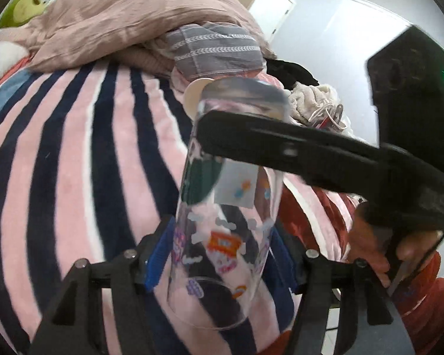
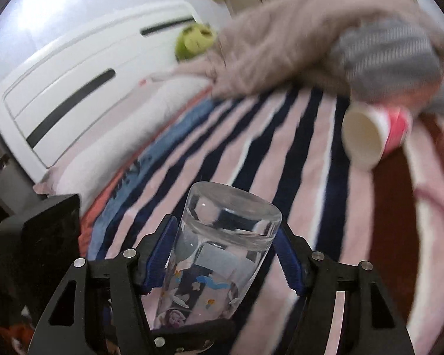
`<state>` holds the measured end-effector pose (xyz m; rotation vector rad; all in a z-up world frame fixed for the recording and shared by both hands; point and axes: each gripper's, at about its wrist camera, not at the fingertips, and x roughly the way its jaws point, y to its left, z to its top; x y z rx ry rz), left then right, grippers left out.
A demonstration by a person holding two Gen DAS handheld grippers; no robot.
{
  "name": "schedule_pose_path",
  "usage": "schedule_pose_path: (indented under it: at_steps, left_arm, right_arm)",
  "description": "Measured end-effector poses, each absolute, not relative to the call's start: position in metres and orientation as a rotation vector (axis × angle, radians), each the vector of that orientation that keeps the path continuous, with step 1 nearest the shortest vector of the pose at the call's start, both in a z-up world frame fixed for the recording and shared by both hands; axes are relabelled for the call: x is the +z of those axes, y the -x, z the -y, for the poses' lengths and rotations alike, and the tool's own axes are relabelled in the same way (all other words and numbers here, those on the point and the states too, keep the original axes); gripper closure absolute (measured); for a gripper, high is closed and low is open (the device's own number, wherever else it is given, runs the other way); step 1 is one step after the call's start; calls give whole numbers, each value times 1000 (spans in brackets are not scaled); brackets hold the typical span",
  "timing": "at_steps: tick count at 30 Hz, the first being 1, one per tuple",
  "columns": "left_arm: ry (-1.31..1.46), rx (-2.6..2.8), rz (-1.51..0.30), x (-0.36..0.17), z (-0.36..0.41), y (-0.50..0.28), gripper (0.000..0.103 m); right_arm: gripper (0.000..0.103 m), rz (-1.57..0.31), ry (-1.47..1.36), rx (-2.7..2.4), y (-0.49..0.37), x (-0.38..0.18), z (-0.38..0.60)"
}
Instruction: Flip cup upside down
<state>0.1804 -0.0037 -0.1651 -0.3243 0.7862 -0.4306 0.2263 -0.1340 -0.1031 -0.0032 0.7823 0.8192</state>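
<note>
Glass cup [image 2: 219,254] gripped by both claws, paper cup [image 2: 370,136] lying sideways

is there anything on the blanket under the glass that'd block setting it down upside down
Nothing visible does. The glass cup sits between both grippers' fingers above bare striped blanket. The paper cup lies on its side farther off to the right, apart from it.

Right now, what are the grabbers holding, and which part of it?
Both hold the clear glass cup: the left gripper near its open rim, the right gripper near its thick base.
</note>
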Motion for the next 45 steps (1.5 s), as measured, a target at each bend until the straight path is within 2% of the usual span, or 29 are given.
schedule_pose_path:
  at_steps: [4, 15, 22, 26, 28, 30, 31, 37, 39, 42, 45]
  left_arm:
    - [302, -422, -803, -173, 11, -186, 40]
    - [343, -430, -839, -185, 6, -164, 32]
    - [349, -420, -867, -183, 7, -164, 32]
    - [351, -433, -884, -178, 7, -161, 24]
    - [350, -432, -883, -172, 7, -157, 19]
    - [336, -424, -875, -165, 7, -150, 13]
    - [325, -418, -872, -159, 8, -146, 11]
    - [285, -361, -837, -127, 7, -118, 10]
    - [276, -342, -819, -115, 6, -105, 10]
    - [260, -307, -794, -99, 4, -87, 1]
    - [233, -257, -773, -83, 2, -68, 1]
  right_arm:
    - [48, -717, 33, 867, -214, -101, 143]
    - [48, -521, 283, 919, -131, -106, 131]
    - [48, -540, 301, 899, -127, -104, 129]
    - [47, -566, 277, 902, -128, -101, 132]
    - [46, -577, 260, 903, -129, -98, 135]
    - [37, -567, 248, 897, -125, -91, 140]
    - [36, -561, 247, 895, -123, -88, 141]
    - [32, -517, 233, 873, -99, -60, 156]
    - [28, -504, 224, 856, -90, -51, 163]
    - [23, -490, 191, 840, -77, -38, 176]
    - [22, -487, 166, 816, -63, -27, 187]
